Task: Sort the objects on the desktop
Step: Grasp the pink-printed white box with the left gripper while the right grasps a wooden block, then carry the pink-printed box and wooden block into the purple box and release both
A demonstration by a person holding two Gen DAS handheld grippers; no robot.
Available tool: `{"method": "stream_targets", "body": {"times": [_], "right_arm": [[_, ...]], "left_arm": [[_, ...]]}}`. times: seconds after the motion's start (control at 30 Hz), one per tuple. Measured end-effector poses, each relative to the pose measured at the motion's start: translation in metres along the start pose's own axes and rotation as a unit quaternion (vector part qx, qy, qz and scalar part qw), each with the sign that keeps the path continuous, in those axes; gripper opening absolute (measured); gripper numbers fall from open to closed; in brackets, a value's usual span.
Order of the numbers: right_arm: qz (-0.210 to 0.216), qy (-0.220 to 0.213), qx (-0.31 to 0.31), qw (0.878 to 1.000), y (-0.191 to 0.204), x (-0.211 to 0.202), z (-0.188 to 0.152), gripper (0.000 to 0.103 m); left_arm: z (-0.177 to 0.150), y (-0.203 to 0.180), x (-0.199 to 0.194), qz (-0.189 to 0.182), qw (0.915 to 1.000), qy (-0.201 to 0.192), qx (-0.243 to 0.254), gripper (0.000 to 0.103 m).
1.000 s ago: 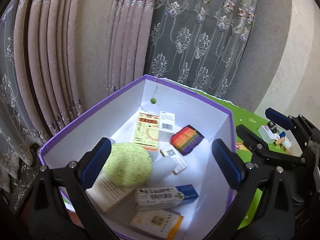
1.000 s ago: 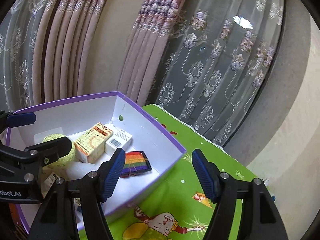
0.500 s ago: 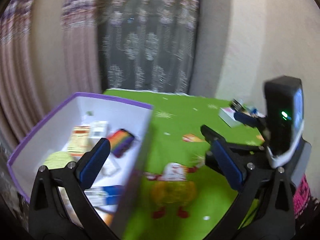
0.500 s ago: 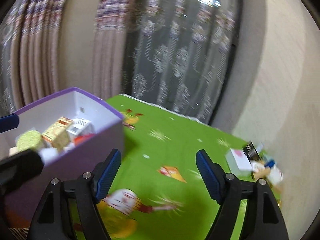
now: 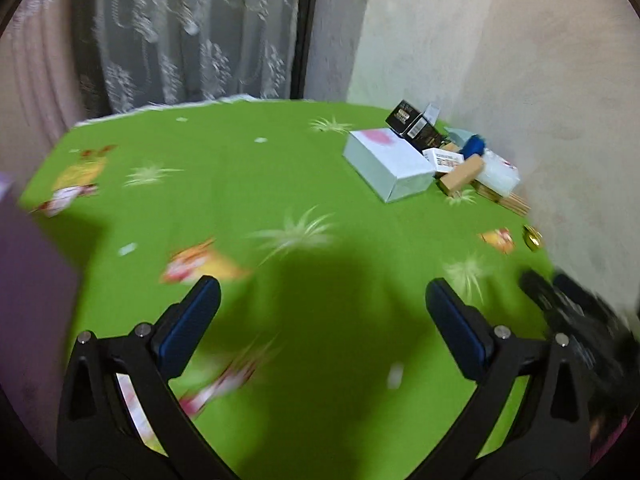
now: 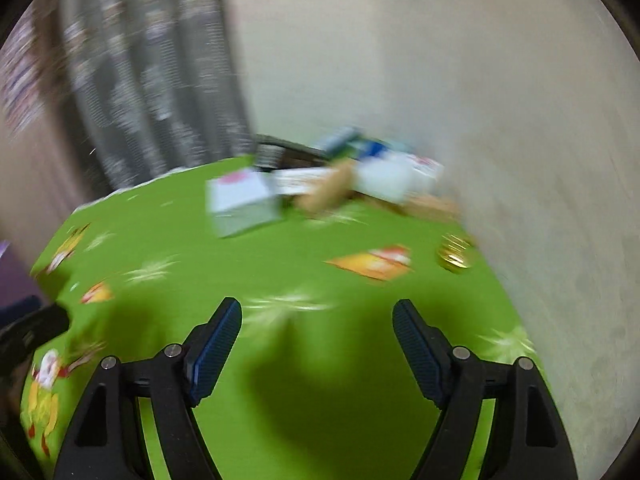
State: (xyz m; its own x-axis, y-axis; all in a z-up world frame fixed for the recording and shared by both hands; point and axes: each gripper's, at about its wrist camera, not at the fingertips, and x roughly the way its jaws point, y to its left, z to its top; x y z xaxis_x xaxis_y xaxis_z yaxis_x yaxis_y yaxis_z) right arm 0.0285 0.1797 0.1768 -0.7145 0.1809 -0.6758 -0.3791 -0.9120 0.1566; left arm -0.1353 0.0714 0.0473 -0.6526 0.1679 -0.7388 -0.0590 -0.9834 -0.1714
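Pile of things: I see a pale box with a pink mark (image 5: 387, 164), a black box (image 5: 414, 125), a tan block (image 5: 462, 174) and more, bunched at the far side of the desk by the wall.
Gold round thing (image 6: 454, 255): it lies alone, nearer to me than the pile, close to the wall.
Desk (image 5: 256, 184): green cloth with cartoon prints.
My left tongs (image 5: 322, 322): spread wide, nothing between them, well short of the pile.
My right tongs (image 6: 318, 338): they have just been opening, nothing between them, also short of the pile.
Purple box (image 5: 28, 264): at the left edge, far from the pile.
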Motion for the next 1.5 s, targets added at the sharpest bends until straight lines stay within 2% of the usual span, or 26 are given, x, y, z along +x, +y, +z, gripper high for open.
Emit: {"method": "stream_targets", "body": {"times": [0.1, 0.2, 0.33, 0.43, 0.5, 0.53, 0.57, 0.63, 0.7, 0.73, 0.8, 0.87, 0.93, 1.0, 1.07, 1.1, 1.17, 1.2, 1.23, 1.27, 1.33, 1.5], "right_arm": [[-0.005, 0.004, 0.029, 1.000, -0.021, 0.005, -0.001, 0.078], [-0.002, 0.013, 0.012, 1.000, -0.017, 0.012, 0.000, 0.078], [0.004, 0.015, -0.007, 1.000, -0.004, 0.015, 0.000, 0.078], [0.010, 0.026, -0.024, 0.999, 0.005, 0.022, 0.002, 0.078], [0.016, 0.030, -0.030, 0.999, 0.008, 0.026, 0.004, 0.078], [0.021, 0.029, -0.033, 0.999, 0.009, 0.029, 0.006, 0.078], [0.029, 0.030, -0.036, 0.999, 0.011, 0.032, 0.011, 0.078], [0.041, 0.029, -0.029, 0.998, 0.010, 0.039, 0.021, 0.078], [0.077, 0.028, 0.013, 0.997, 0.003, 0.050, 0.038, 0.078], [0.085, 0.027, 0.030, 0.996, 0.000, 0.055, 0.044, 0.078], [0.090, 0.026, 0.064, 0.994, -0.003, 0.072, 0.060, 0.078], [0.109, 0.032, 0.074, 0.991, -0.001, 0.092, 0.073, 0.078], [0.101, 0.036, 0.083, 0.991, 0.004, 0.109, 0.082, 0.073], [0.099, 0.043, 0.106, 0.988, 0.005, 0.126, 0.089, 0.058], [0.093, 0.055, 0.131, 0.985, 0.004, 0.141, 0.093, 0.055], [0.092, 0.060, 0.142, 0.984, 0.002, 0.146, 0.094, 0.048], [0.105, 0.047, 0.164, 0.980, -0.003, 0.150, 0.095, 0.039], [0.115, 0.049, 0.166, 0.978, -0.004, 0.151, 0.095, 0.026], [0.142, 0.054, 0.170, 0.974, -0.005, 0.152, 0.093, 0.024], [0.147, 0.052, 0.169, 0.973, -0.005, 0.149, 0.092, 0.020], [0.140, 0.041, 0.164, 0.976, -0.005, 0.134, 0.085, 0.019], [0.158, 0.039, 0.163, 0.973, -0.003, 0.093, 0.045, 0.019]], "left_arm": [[0.029, -0.005, 0.036, -0.026, 0.9989, 0.007, -0.038, 0.102], [0.059, -0.012, 0.068, -0.048, 0.9953, 0.013, -0.083, 0.102], [0.096, -0.022, 0.105, -0.045, 0.9915, 0.024, -0.119, 0.102], [0.125, -0.030, 0.131, -0.019, 0.9925, 0.034, -0.116, 0.102], [0.135, -0.032, 0.156, -0.017, 0.9909, 0.083, -0.105, 0.102], [0.137, -0.035, 0.165, -0.009, 0.9907, 0.102, -0.090, 0.102], [0.138, -0.041, 0.163, 0.015, 0.9936, 0.096, -0.057, 0.102], [0.132, -0.041, 0.163, 0.047, 0.9915, 0.116, -0.034, 0.100], [0.124, -0.032, 0.149, 0.073, 0.9930, 0.089, -0.025, 0.089], [0.119, -0.028, 0.141, 0.080, 0.9936, 0.078, -0.015, 0.078], [0.106, -0.018, 0.122, 0.085, 0.9948, 0.056, 0.006, 0.070], [0.086, -0.008, 0.104, 0.080, 0.9956, 0.047, 0.013, 0.070], [0.066, 0.001, 0.089, 0.078, 0.9962, 0.035, 0.017, 0.070], [0.043, 0.014, 0.071, 0.070, 0.9970, 0.030, 0.014, 0.070], [0.029, 0.020, 0.063, 0.065, 0.9973, 0.030, 0.017, 0.070], [0.022, 0.026, 0.057, 0.063, 0.9973, 0.031, 0.023, 0.070], [0.011, 0.036, 0.049, 0.057, 0.9976, 0.030, 0.027, 0.070], [0.008, 0.037, 0.047, 0.055, 0.9977, 0.029, 0.026, 0.070], [0.004, 0.041, 0.043, 0.053, 0.9979, 0.028, 0.024, 0.070], [0.002, 0.046, 0.041, 0.051, 0.9981, 0.027, 0.021, 0.070], [-0.006, 0.053, 0.034, 0.045, 0.9987, 0.023, 0.012, 0.070], [-0.025, 0.067, 0.017, 0.032, 0.9993, 0.016, -0.008, 0.070]]}}
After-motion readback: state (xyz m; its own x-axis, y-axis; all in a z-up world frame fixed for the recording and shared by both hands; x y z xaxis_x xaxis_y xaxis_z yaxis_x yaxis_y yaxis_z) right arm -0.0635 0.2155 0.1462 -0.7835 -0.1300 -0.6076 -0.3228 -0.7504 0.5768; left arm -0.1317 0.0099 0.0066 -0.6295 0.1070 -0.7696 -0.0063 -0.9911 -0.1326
